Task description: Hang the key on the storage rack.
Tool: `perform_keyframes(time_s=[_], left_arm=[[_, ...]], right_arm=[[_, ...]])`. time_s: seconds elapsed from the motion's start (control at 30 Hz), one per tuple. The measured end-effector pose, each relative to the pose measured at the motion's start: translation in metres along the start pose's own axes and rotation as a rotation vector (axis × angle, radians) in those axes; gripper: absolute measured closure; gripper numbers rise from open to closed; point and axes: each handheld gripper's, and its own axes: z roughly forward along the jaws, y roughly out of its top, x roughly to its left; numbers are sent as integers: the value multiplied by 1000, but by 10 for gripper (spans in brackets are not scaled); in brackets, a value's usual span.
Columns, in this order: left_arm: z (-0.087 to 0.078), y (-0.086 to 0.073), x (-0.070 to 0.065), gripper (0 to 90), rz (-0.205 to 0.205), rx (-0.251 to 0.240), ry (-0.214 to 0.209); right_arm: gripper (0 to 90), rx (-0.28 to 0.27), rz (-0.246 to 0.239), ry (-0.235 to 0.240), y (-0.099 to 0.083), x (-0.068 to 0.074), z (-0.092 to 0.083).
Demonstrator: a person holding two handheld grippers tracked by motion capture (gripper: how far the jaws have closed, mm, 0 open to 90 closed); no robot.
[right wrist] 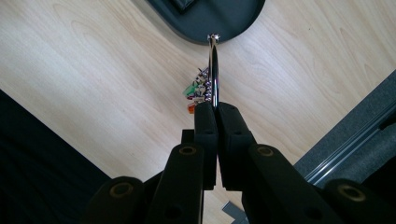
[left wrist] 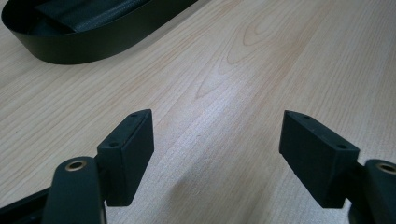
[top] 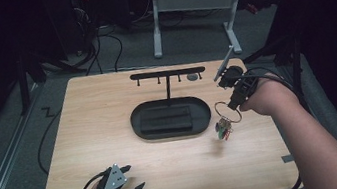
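— Where is the key ring?

— My right gripper [top: 233, 104] pinches the metal ring [right wrist: 213, 70] between closed jaws, above the wooden table [top: 111, 133], just right of the black oval tray [top: 170, 118]. Small coloured charms [top: 223, 129] dangle below; too blurred to identify.

— And your left?

— My left gripper [left wrist: 217, 154] rests near the table's front edge, jaws spread wide, empty.

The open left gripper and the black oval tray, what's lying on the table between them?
Nothing: in the high view, bare light wooden tabletop runs from the open left gripper up to the black oval tray. The left gripper view shows the same bare wood ahead of its jaws.
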Motion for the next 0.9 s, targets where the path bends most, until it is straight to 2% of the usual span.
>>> perform_keyframes(time_s=[0.07, 0.1, 0.13, 0.3, 0.37, 0.6, 0.73, 0.9], left_arm=[[0, 0, 0, 269, 0, 1, 0], [0, 0, 0, 269, -1, 0, 0], [0, 0, 0, 269, -1, -3, 2], [-2, -1, 1, 269, -2, -2, 3], [-2, -1, 1, 269, -3, -1, 4], [-2, -2, 2, 270, -6, -1, 3], [-2, -2, 2, 270, -7, -2, 4], [-2, -3, 3, 271, -8, 1, 5]], right_arm=[[880, 9, 28, 4, 4, 0, -1], [880, -5, 1, 7, 8, -3, 0], [880, -1, 18, 8, 10, -3, 0], [880, -12, 10, 4, 25, -10, 1], [880, -22, 29, 7, 30, -12, 1], [880, -33, 28, 15, 48, -20, 1], [880, -33, 46, 19, 58, -26, 0], [880, -29, 29, 11, 70, -29, 4]])
